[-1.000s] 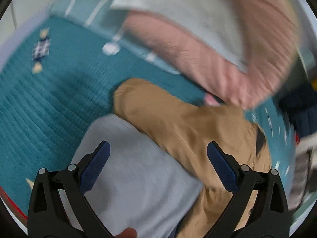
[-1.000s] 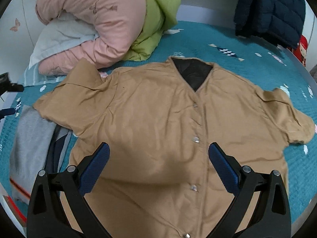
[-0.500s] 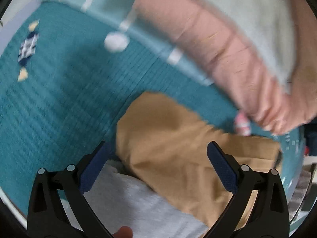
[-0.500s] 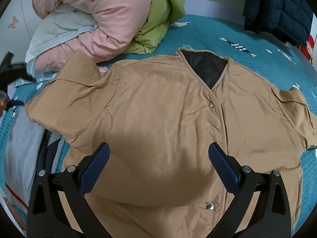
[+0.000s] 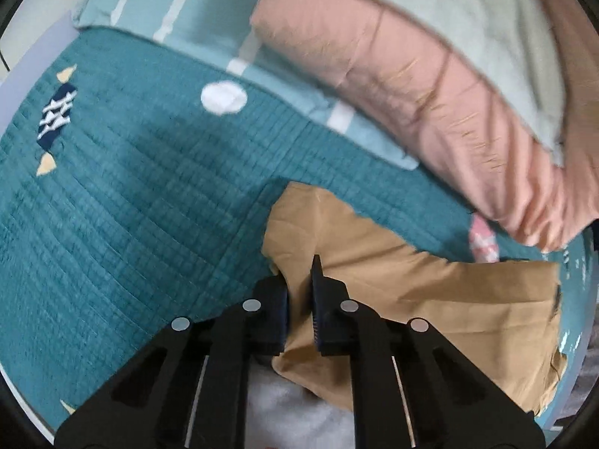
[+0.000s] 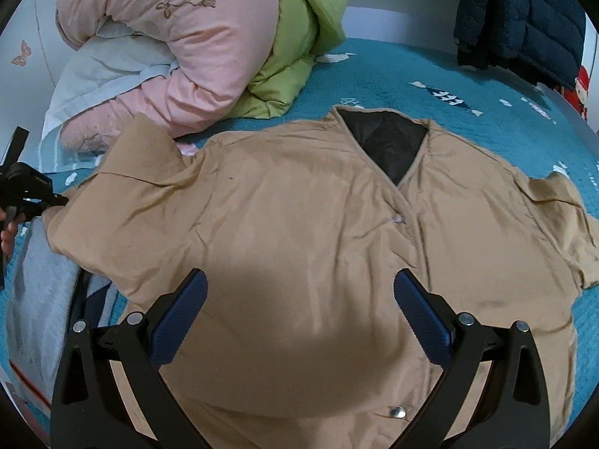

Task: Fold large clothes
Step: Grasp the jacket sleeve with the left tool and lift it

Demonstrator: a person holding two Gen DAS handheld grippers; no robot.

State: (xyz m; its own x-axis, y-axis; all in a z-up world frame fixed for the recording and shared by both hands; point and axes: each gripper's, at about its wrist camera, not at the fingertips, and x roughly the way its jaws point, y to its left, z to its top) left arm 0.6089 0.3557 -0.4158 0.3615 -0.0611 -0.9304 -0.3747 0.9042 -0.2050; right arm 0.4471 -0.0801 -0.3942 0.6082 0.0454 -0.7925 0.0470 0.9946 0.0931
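Observation:
A large tan jacket (image 6: pixel 318 224) with a black lining at the neck lies spread front-up on the teal bedspread (image 6: pixel 393 75). Its left sleeve end (image 5: pixel 337 232) reaches into the left wrist view. My left gripper (image 5: pixel 299 284) is shut on the edge of that sleeve; it also shows at the far left of the right wrist view (image 6: pixel 33 194). My right gripper (image 6: pixel 299 299) is open and empty, hovering over the jacket's lower front.
A pink quilt (image 6: pixel 179 37) and a green quilt (image 6: pixel 299 37) are piled at the back left over a pale pillow (image 6: pixel 101 75). A navy puffer coat (image 6: pixel 524 18) hangs at the back right. Folded grey clothes (image 6: pixel 41 284) lie under the left sleeve.
My left gripper moved forward to the sleeve end and closed on it. My right gripper drifted closer to the jacket and stayed open.

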